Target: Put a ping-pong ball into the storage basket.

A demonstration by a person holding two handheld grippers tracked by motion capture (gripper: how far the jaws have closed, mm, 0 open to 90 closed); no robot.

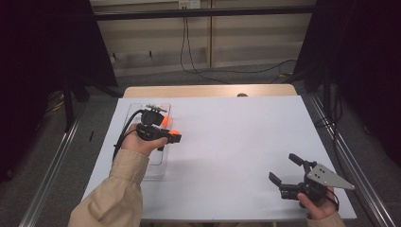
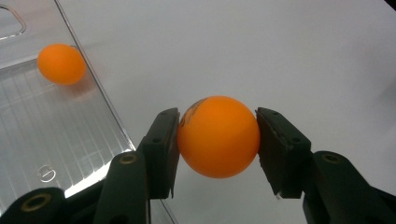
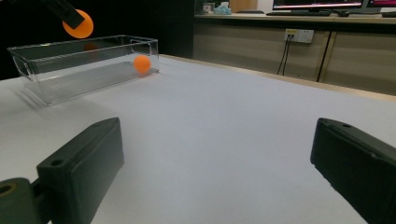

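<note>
High view shows the left gripper [image 1: 171,135] raised above the right edge of a clear plastic bin [image 1: 161,163] at the left of the white table cover [image 1: 236,142], its jaws clamped on an orange ball [image 2: 218,136]; the left gripper view confirms both pads pressing the ball's sides, with bare table directly beneath it and the bin wall just to one side. A second orange ball [image 2: 61,63] already lies inside the bin near its far end. The right gripper [image 1: 285,174] rests low near the person's edge of the table, well apart from the bin, jaws spread wide with nothing between them. The work in hand looks like dropping the held ball into the bin, and the main risk I see is release too soon: the ball appears to hang over the table rather than the bin floor, so letting go here could send it bouncing and rolling off across the cover. A light, smooth ball may also squirt from the pads, or bounce out off the ridged floor if dropped from height
</note>
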